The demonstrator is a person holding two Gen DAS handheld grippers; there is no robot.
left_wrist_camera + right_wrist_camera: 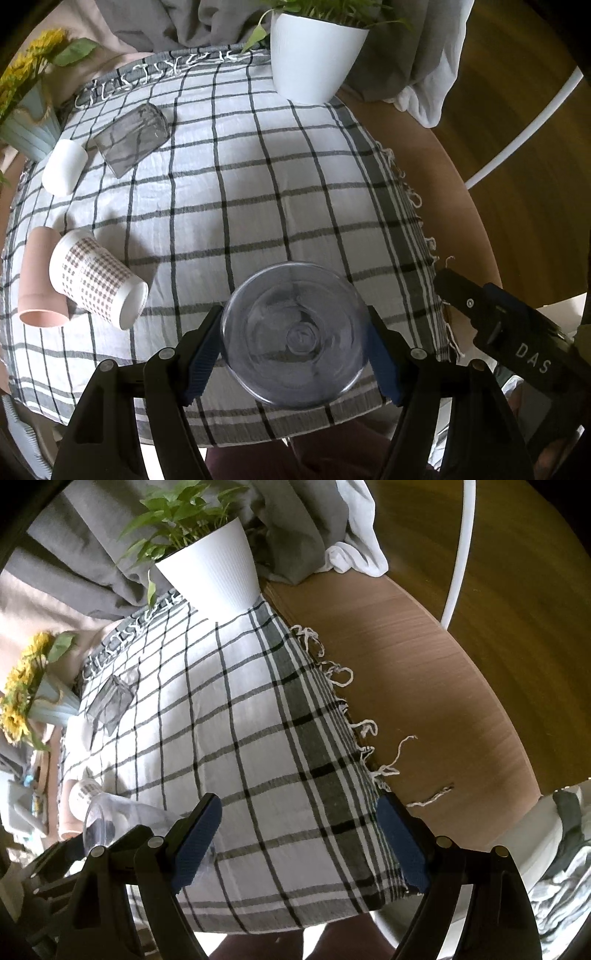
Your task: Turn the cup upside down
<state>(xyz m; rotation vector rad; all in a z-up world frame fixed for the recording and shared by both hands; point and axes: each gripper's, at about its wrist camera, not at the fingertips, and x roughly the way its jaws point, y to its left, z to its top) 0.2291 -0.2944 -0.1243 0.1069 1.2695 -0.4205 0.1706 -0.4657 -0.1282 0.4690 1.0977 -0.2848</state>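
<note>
My left gripper (pixel 293 347) is shut on a clear plastic cup (pixel 295 332), its blue pads (pixel 201 354) pressing both sides. The cup's round end faces the camera, above the near edge of the checked cloth (pixel 258 177). The same cup (pixel 110 819) shows at the lower left of the right wrist view, held by the left gripper. My right gripper (pixel 301 842) is open and empty above the cloth's right part (pixel 258 738); it also shows at the right of the left wrist view (pixel 498 317).
Several cups lie on the cloth's left: a patterned paper cup (pixel 98 277), a pink cup (pixel 38 280), a white cup (pixel 64 166), a grey glass (pixel 133 138). A white plant pot (pixel 314 55) stands at the back, a flower vase (pixel 26 129) at far left. Bare wooden table (pixel 424 701) lies right.
</note>
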